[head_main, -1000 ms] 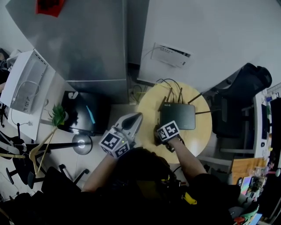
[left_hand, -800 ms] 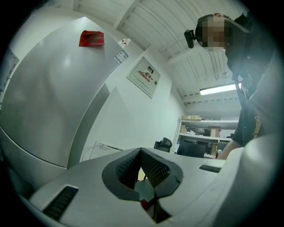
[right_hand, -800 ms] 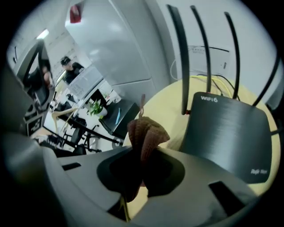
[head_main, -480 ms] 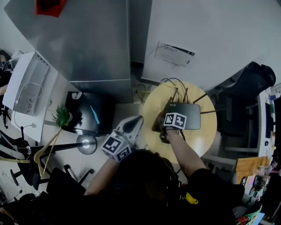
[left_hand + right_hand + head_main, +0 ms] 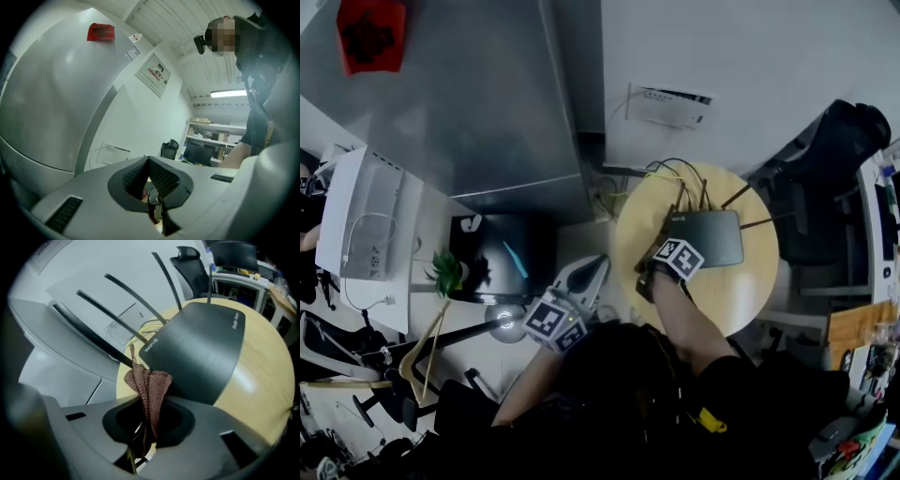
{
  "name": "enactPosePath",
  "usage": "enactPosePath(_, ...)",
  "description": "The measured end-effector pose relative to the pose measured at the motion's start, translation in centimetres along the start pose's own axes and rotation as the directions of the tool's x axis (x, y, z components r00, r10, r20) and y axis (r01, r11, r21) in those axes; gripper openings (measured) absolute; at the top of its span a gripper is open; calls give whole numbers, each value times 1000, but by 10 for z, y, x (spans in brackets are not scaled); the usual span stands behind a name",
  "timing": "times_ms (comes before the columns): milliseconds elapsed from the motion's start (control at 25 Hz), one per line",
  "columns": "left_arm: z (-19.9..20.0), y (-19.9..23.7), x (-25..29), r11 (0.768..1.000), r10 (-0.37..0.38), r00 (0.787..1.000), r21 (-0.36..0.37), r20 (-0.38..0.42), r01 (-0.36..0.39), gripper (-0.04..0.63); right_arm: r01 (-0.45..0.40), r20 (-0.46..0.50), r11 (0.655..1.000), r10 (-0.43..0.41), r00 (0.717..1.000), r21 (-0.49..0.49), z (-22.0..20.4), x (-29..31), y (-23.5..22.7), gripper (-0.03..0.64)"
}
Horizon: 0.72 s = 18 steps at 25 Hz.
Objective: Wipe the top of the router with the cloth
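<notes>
Router (image 5: pixel 201 348) sits flat on the round wooden table (image 5: pixel 262 376), antennas (image 5: pixel 122 291) raked up at its far edge, and we've got the right gripper (image 5: pixel 147 420) clamped on a bunched reddish-brown cloth (image 5: pixel 147 385). The cloth's folds hang right at the router's near-left corner, possibly brushing it, though we can't quite tell. The dark top spreads ahead and to the right of the jaws.

Watch the risks. Only a narrow wad is pinched, so a hard drag could tug it loose or wipe just a thin stripe. A long sweep could snag those antennas. Nothing braces the router, so it may skate across the table. The left gripper (image 5: pixel 150 180) hangs off to the side, pressed together on nothing.
</notes>
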State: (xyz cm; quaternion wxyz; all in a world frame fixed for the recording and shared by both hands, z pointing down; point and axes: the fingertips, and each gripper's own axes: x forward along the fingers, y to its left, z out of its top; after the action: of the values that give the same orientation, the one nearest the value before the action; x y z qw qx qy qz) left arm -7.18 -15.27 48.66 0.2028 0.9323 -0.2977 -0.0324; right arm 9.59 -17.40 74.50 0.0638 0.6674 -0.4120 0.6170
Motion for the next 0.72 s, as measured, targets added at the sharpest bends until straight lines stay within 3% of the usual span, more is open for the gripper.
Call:
enactPosePath(320,-10,-9,8,997,-73,997,6,-31,73,-8,-2,42,998,-1,999,60,-6,-9,-21,61)
enactPosePath(600,-9,-20,21,991,-133,990,16,-50,134,-8,-24,20,1000,24,1000,17,-18,-19,-32,60)
enactPosePath(720,-11,-28,24,988,-152,987,17,-54,153,-9,-30,-16,998,30,999,-57,-24,-20,-39,61)
